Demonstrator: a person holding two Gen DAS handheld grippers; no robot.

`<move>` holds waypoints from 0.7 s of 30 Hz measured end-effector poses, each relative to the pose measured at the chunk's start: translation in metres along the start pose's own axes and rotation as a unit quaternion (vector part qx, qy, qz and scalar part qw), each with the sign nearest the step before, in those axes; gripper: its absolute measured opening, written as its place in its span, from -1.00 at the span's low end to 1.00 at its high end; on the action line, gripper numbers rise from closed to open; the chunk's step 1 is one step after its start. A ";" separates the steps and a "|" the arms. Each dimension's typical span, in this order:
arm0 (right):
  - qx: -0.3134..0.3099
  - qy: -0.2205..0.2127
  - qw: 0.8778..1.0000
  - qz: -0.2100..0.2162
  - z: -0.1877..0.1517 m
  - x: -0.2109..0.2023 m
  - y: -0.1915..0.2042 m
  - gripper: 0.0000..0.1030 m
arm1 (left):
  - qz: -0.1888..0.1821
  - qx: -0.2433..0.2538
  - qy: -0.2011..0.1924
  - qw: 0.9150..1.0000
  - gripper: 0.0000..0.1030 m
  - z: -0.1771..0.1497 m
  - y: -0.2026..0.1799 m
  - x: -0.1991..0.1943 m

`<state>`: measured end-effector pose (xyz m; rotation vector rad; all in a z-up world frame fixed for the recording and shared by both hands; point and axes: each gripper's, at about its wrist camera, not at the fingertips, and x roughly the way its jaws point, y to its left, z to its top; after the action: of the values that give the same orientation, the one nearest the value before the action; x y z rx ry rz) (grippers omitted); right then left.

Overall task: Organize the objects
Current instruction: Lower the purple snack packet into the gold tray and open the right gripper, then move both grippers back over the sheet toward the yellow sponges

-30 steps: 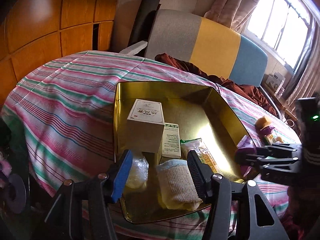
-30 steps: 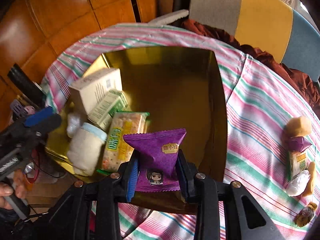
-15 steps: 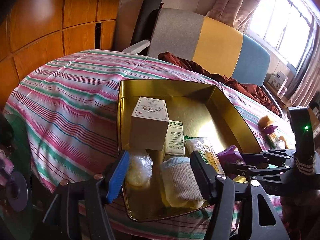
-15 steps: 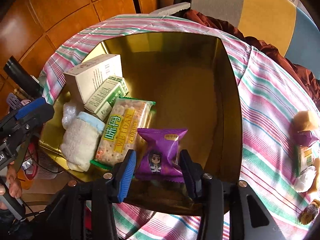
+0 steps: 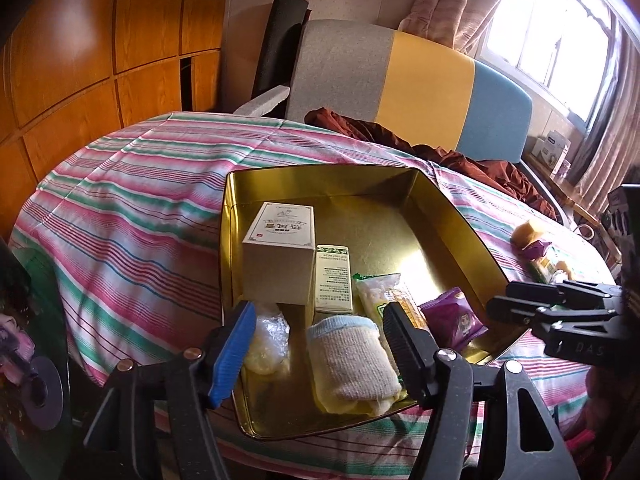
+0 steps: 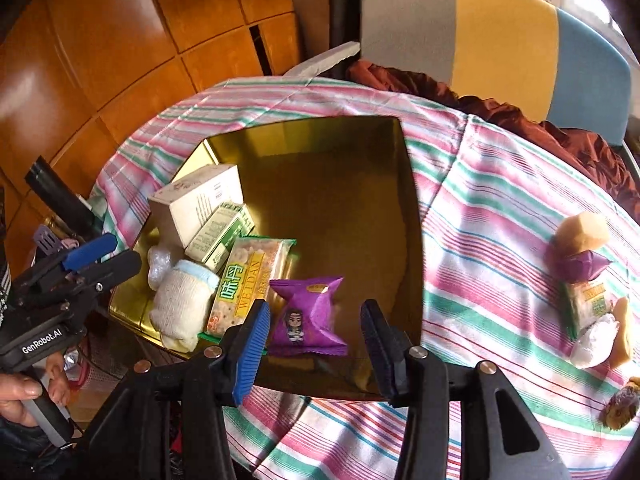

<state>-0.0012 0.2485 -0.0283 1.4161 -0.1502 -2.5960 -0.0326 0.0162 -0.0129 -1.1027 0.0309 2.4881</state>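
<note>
The right gripper (image 6: 312, 340) stands with its jaws apart and empty, poised over the near edge of the gold tin (image 6: 412, 240). The purple packet (image 6: 308, 316) lies flat on the tin floor between and just beyond the fingers, and neither pad touches it. It sits close to the near right corner, touching or just beside the cracker pack (image 6: 248, 280) on its left.

The left gripper (image 5: 320, 340) is also open and holds nothing. It hangs over the tin's near left corner, above the sock (image 5: 352, 360) and the clear bag (image 5: 266, 336). The large box (image 5: 280, 256) and the slim green box (image 5: 332, 276) lie farther in along the left wall.

What is left to gather is a small heap on the striped cloth (image 6: 500, 208), well to the right of the tin: a yellow chunk (image 6: 582, 230), a second purple packet (image 6: 578, 266), a second cracker pack (image 6: 592, 304), a white wrapped piece (image 6: 596, 340) and a dark lump (image 6: 622, 402) at the cloth's near edge. Just what these last pieces are is hard to tell at the frame's rim.

The heap lies on the right gripper's side, so that hand is the nearer one and looks the likely one to swing right across the tin wall. The second cracker pack's long axis runs roughly toward the near edge, so jaws closing across its short side would suit it.
</note>
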 end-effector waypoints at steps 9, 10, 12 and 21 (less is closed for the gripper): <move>0.074 -0.024 0.996 -0.041 -0.010 -0.031 -0.063 -0.07 | -0.013 0.034 -0.005 0.999 0.33 0.008 -0.024 -0.001; 0.086 -0.025 0.995 -0.048 -0.012 -0.034 -0.073 -0.07 | -0.016 0.037 -0.006 0.999 0.33 0.009 -0.028 -0.001; 0.110 -0.028 0.992 -0.063 -0.017 -0.041 -0.093 -0.07 | -0.023 0.044 -0.006 0.999 0.33 0.011 -0.035 0.000; 0.228 -0.064 0.962 -0.133 -0.039 -0.088 -0.189 -0.07 | -0.051 0.078 0.000 0.996 0.34 0.015 -0.067 0.006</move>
<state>0.0576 0.4515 -0.0096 1.4858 -0.6589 -3.0155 -0.0209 0.0822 0.0027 -1.0143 0.1609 2.3506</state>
